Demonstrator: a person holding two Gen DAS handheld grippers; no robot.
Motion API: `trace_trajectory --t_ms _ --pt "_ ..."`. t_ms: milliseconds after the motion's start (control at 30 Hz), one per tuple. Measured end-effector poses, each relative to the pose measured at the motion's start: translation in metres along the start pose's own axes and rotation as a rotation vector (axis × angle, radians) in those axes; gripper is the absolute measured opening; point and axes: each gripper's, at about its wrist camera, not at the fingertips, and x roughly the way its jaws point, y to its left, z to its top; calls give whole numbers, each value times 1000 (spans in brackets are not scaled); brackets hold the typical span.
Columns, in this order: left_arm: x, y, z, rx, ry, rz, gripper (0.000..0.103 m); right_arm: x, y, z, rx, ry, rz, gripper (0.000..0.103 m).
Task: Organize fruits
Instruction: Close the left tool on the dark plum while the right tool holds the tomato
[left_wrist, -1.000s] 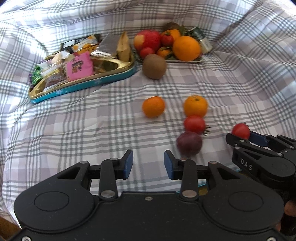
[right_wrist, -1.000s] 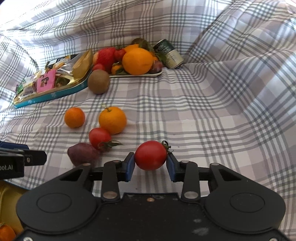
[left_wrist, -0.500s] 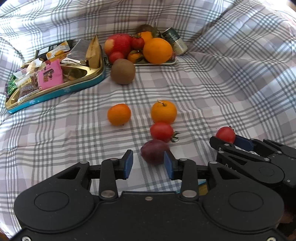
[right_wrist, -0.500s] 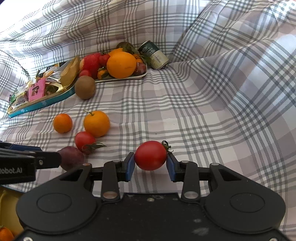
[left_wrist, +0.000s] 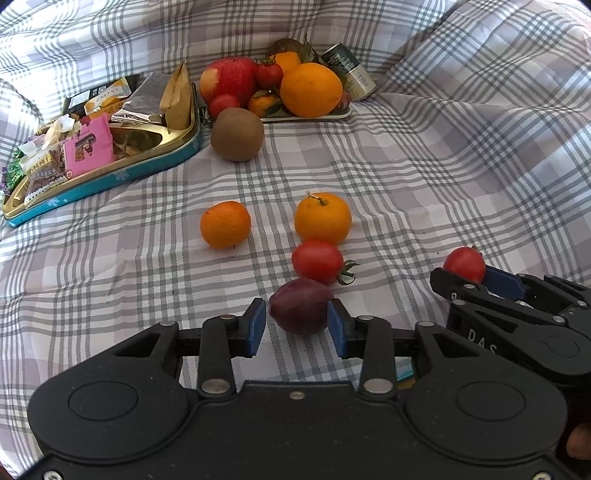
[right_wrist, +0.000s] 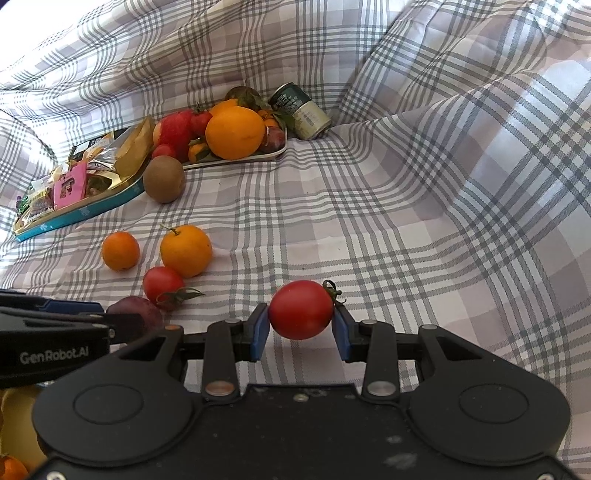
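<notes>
My right gripper grips a tomato; my left gripper is wide around the plum, not yet closed. At 12 o'clock, two oranges, another tomato and a kiwi lie loose short of the tray.

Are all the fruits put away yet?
Not yet. A pile of fruit already sits on the white tray. The right gripper holds a red tomato; the open left gripper straddles the dark purple plum. Two oranges, another tomato and a kiwi remain loose.
</notes>
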Motion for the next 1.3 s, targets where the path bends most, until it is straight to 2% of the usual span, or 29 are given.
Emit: trace_trajectory --t_ms 400,833,1067,1300 --pt "12 -7 3 -8 13 7 51 3 0 -1 3 11 -2 39" --pt "24 -5 6 -54 18 9 50 3 2 -5 -4 19 4 39" --pt "11 3 2 -73 -26 54 49 -5 5 -5 -15 4 7 39" --pt "-23 23 1 -120 -74 71 49 -20 12 -3 -30 -22 11 39"
